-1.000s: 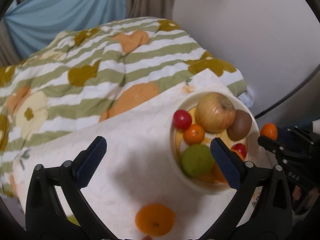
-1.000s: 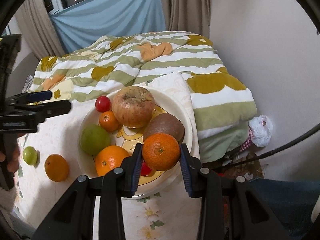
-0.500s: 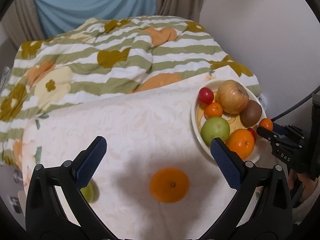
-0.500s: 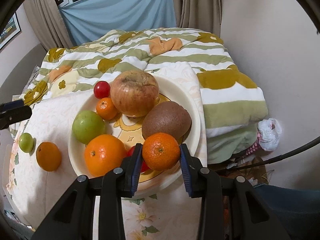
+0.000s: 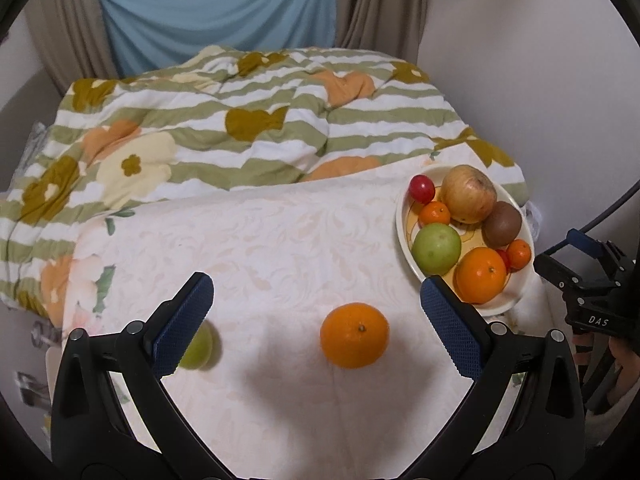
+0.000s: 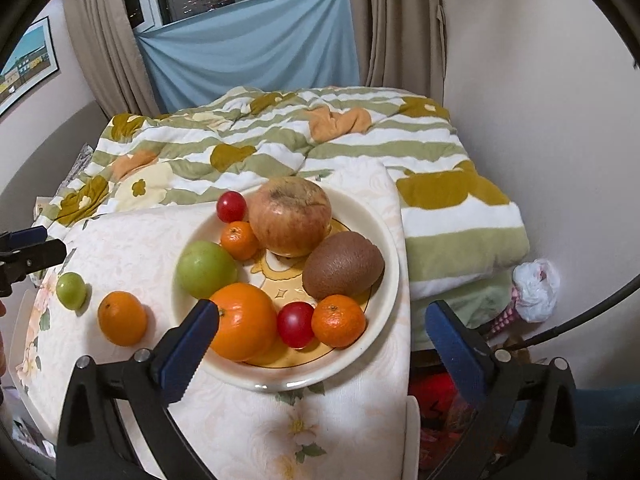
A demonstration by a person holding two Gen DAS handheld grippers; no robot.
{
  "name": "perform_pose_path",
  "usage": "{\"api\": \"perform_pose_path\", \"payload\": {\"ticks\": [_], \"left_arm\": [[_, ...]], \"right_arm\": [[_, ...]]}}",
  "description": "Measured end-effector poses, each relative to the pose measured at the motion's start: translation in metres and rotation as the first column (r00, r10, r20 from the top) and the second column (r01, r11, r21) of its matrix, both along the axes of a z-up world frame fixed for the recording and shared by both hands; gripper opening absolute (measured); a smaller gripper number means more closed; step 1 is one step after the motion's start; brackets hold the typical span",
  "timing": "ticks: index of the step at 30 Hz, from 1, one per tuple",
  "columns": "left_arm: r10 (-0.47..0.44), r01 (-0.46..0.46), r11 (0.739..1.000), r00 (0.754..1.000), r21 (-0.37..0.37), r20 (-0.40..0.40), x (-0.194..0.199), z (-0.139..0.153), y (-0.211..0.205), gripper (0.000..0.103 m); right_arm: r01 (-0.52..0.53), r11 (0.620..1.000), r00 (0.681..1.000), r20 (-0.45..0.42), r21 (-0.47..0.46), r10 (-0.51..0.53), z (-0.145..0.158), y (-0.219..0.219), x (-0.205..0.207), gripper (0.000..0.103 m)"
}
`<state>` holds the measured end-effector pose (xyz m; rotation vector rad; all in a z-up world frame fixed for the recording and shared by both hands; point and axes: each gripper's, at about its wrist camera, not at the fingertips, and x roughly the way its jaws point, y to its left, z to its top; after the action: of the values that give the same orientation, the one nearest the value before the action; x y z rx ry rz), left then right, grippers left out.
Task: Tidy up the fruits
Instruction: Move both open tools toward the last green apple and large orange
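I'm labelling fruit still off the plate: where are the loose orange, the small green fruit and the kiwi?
loose orange [image 5: 354, 335], left wrist view, centre of its top.
small green fruit [image 6: 71, 291], right wrist view, middle.
kiwi [image 6: 343, 265], right wrist view, middle of its skin.

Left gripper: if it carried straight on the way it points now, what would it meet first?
Most likely the loose orange on the white cloth: it lies between the open jaws of the left gripper, nearer the right one. Depth is hard to judge through the fisheye.

Striped quilt, blue cloth, curtains.
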<state>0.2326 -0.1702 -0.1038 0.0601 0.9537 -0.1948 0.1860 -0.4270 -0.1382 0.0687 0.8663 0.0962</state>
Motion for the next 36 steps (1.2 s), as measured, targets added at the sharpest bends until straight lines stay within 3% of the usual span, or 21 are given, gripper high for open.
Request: {"api": "perform_pose_path", "payload": {"ticks": [8, 12, 21, 26, 36], "left_arm": [[0.076, -0.076, 0.997, 0.996, 0.0, 0.053, -0.038, 0.029, 0.026, 0.103], [0.131, -0.131, 0.991, 0.989, -0.001, 0.072, -0.058, 0.04, 0.048, 0.103], [0.21, -0.211, 0.977, 0.976, 0.012, 0.06, -0.078, 0.04, 0.108, 0.103], [0.169, -0.169, 0.985, 0.985, 0.015, 0.029, -0.068, 0.026, 0.133, 0.103], [-0.034, 0.035, 0.999, 0.994, 0.011, -0.102, -0.022, -0.029, 0.155, 0.103]], "right_arm": [[-0.034, 0.998, 0.999, -0.001, -0.057, 0.034, 0.033, 0.013, -0.017, 0.103], [-0.08, 0.996, 0.997, 0.002, -0.027, 0.08, 0.047, 0.023, -0.023, 0.103], [-0.145, 0.989, 0.989, -0.024, -0.034, 0.144, 0.058, 0.077, -0.024, 0.103], [-0.133, 0.99, 0.99, -0.04, -0.036, 0.132, 0.052, 0.114, -0.021, 0.103], [-0.02, 1.0, 0.987, -0.159, 0.007, 0.021, 0.007, 0.161, -0.007, 0.103]]}}
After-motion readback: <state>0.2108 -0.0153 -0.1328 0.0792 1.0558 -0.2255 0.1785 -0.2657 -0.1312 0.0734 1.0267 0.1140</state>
